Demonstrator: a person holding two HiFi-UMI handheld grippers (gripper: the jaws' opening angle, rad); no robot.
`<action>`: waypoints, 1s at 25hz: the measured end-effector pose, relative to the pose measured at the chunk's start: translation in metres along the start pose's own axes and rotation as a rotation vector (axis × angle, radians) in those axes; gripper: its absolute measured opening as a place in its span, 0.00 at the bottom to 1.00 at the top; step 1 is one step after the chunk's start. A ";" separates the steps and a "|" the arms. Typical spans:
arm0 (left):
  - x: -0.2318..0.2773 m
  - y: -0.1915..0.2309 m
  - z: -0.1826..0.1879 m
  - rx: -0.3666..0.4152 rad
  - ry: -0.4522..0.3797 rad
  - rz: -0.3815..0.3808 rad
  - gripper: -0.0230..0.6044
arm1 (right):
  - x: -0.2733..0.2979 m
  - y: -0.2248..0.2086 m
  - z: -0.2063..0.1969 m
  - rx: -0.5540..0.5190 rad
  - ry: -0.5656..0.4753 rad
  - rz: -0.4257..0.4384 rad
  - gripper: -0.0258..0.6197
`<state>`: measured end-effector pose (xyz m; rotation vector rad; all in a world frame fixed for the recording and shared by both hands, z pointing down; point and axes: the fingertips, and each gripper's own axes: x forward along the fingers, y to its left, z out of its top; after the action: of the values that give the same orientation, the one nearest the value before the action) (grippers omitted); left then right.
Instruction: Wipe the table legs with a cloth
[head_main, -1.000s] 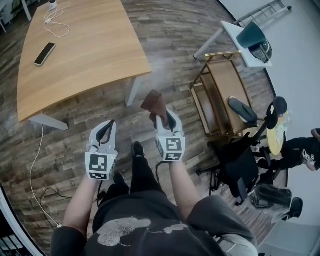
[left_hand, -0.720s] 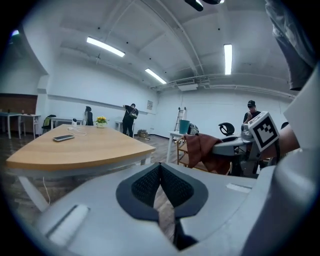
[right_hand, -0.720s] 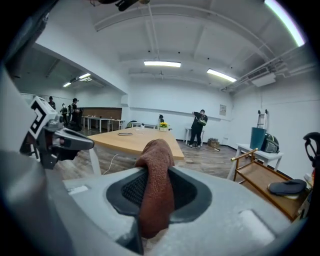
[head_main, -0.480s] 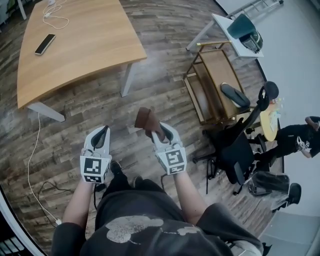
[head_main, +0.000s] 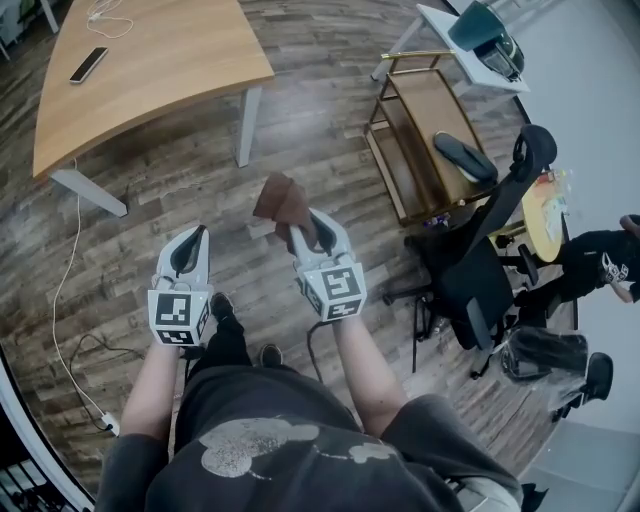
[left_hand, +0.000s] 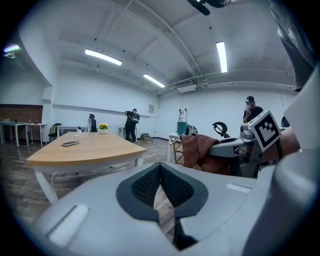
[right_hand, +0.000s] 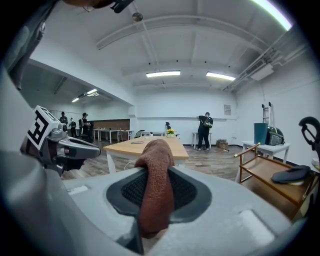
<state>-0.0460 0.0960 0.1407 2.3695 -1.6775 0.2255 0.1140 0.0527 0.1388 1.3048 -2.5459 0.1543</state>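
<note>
Right tongs: we have the right gripper (head_main: 305, 226) (right_hand: 157, 172) clamped on a brown terry cloth (head_main: 282, 202) (right_hand: 157, 186), which bunches up past the jaw tips.
Left tongs: our left gripper (head_main: 190, 241) (left_hand: 160, 168) has its jaws together at the tips, with nothing between them.
Where we hold them: side by side and apart, over the dark wood-plank floor (head_main: 330, 95).
Table: the light wooden table with a curved top (head_main: 150, 70) stands ahead to our left.
Table leg: its nearest white leg (head_main: 244, 126) is well apart from the cloth.
On the table: a dark flat phone (head_main: 84, 64).
To our right: a wooden trolley with a brass-coloured frame (head_main: 418, 150), with a black office chair (head_main: 475, 280) just beside it.
</note>
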 end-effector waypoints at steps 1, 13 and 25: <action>-0.008 -0.009 -0.002 0.002 0.001 -0.001 0.07 | -0.011 0.002 -0.003 0.001 -0.001 0.001 0.17; -0.095 -0.125 -0.026 0.019 -0.014 0.013 0.07 | -0.147 0.011 -0.034 0.013 -0.041 0.023 0.17; -0.160 -0.159 -0.034 -0.008 -0.024 0.100 0.07 | -0.186 0.056 -0.066 0.053 -0.002 0.141 0.17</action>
<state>0.0507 0.3007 0.1167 2.2938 -1.8058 0.2079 0.1847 0.2448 0.1495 1.1440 -2.6520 0.2503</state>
